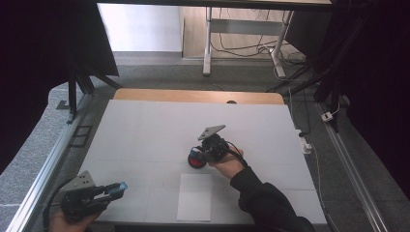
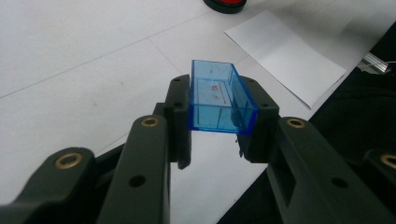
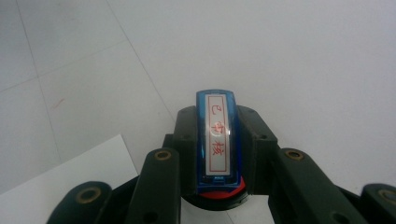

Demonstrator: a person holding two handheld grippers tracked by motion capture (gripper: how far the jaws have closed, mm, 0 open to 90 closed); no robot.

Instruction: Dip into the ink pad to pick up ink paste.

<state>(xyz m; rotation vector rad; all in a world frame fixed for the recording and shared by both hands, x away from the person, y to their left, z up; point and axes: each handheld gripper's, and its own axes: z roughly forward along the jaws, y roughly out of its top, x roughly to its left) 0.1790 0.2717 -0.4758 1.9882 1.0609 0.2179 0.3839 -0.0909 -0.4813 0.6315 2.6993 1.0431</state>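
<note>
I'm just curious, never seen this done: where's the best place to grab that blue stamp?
By its two long flat sides, from above, as the right claw does now. The blue stamp is narrow and stands upright on the red ink pad, so those parallel faces probably give the firmest hold.

Sheet of white paper (image 1: pixel 194 196): flat on the table, at the middle of its near edge.
Table (image 1: pixel 145 130): white top, bare wooden strip along the far edge.
Cables (image 1: pixel 251 48): tangled on the floor beyond the table.
</note>
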